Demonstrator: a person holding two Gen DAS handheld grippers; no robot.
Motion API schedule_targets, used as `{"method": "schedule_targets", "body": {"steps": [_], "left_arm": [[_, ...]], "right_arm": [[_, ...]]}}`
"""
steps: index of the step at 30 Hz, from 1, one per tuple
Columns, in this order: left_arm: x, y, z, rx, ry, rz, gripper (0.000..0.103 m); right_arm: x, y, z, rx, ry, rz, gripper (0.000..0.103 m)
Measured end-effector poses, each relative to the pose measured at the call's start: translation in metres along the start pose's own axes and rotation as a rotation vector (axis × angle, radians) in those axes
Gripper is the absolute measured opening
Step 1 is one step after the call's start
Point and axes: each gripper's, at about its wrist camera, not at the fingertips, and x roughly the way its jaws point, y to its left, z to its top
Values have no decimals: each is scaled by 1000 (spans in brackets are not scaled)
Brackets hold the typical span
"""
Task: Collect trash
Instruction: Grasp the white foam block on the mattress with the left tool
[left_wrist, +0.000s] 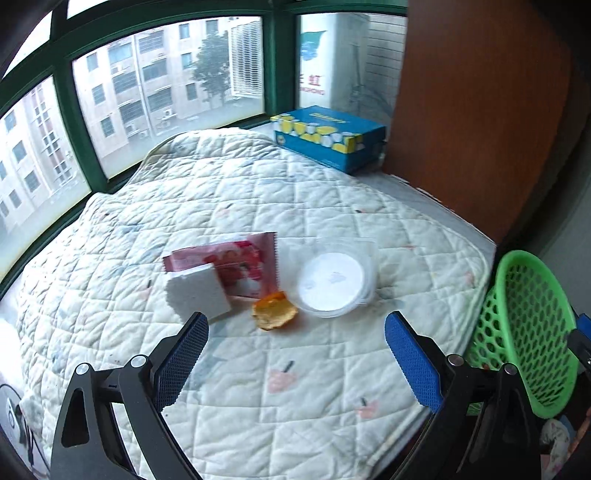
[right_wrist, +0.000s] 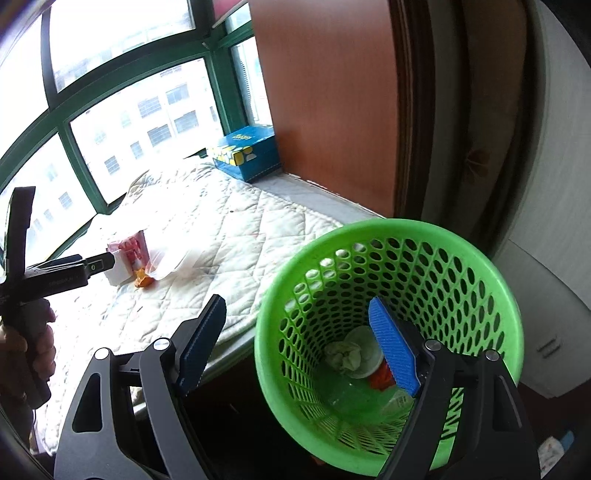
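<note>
On the quilted mat (left_wrist: 229, 192) lie a red snack wrapper (left_wrist: 240, 264), a white foam block (left_wrist: 197, 291), an orange peel (left_wrist: 274, 311) and a clear plastic lid (left_wrist: 334, 282). My left gripper (left_wrist: 295, 328) is open and empty, hovering just in front of the peel. The green mesh basket (right_wrist: 436, 266) stands off the mat's right edge, and it also shows in the left wrist view (left_wrist: 532, 325). It holds crumpled paper (right_wrist: 343, 356) and other scraps. My right gripper (right_wrist: 301, 332) is open and empty above the basket's near rim. The trash pile also shows in the right wrist view (right_wrist: 142, 258).
A blue and yellow box (left_wrist: 328, 136) sits on the sill at the mat's far end, beside a brown wooden panel (left_wrist: 480, 110). Green-framed windows (left_wrist: 74, 122) run along the left. A hand holds the left gripper's handle (right_wrist: 33, 343).
</note>
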Motion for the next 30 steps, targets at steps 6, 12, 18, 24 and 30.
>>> {"method": "schedule_targets", "body": {"steps": [6,12,18,24,30], "left_arm": [[29,55,-2,-108,24,79,93],[58,78,-1,-159,42,92,93],[82,85,6,-180,57,99,93],[104,87,12,-215,74,101,93],[117,94,14,-253,81,49,80]], "right_arm": [[16,25,4,-34,23,31,79],[37,48,7,-59,59,59,79],[58,68,12,-83,92,88,79],[77,83,16,-105,118,107,79],[93,94,18,-129,140,120,79]]}}
